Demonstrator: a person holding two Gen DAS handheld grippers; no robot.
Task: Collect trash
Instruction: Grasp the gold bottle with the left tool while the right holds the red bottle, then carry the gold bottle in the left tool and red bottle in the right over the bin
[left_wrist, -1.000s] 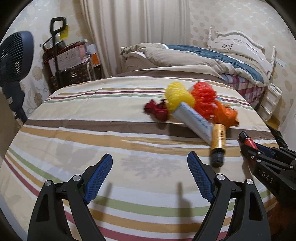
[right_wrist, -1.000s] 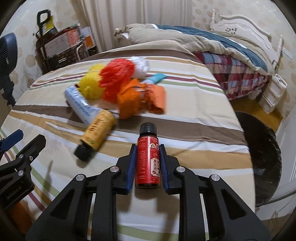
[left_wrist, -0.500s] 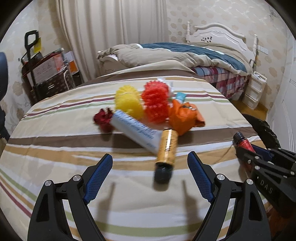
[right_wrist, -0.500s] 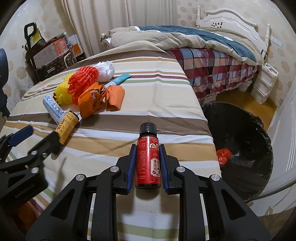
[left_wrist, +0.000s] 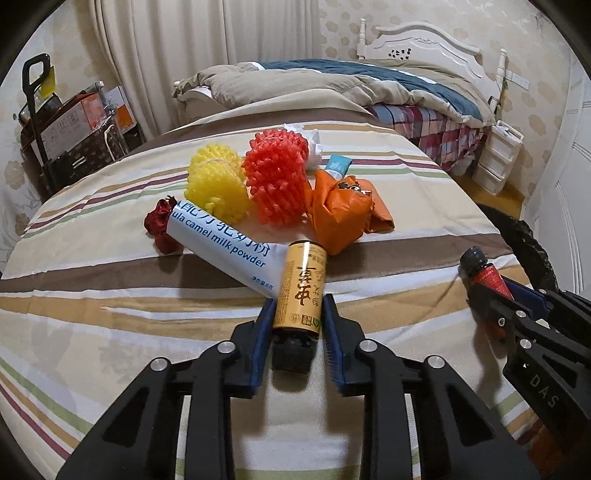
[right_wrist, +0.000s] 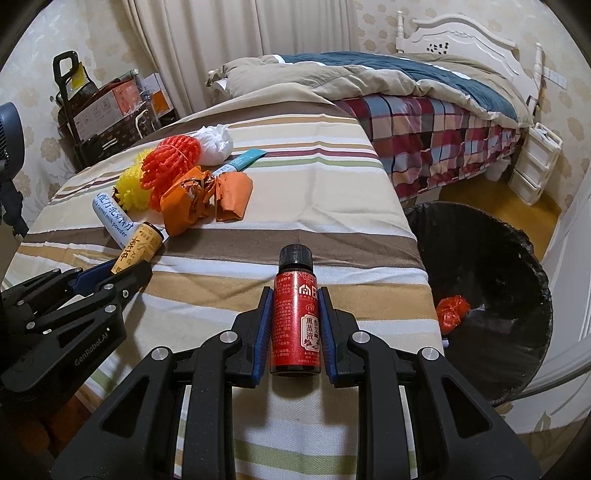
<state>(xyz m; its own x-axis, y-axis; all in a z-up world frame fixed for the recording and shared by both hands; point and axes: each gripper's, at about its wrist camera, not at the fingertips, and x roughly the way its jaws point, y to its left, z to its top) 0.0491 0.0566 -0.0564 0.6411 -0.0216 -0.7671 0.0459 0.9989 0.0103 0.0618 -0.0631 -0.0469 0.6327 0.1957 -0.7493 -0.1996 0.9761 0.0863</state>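
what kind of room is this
Almost certainly a bedroom in a home. A bed with a white carved headboard and a rumpled duvet stands at the back, long curtains hang behind, and a lined trash bin sits on the wood floor.

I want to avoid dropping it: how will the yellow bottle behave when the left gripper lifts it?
The yellow bottle looks rigid, so it should not flex. It lies on its side and is round, so it may roll if released. The left gripper has its jaws near the cap end, so the far end could droop. Its label looks smooth, perhaps slippery.
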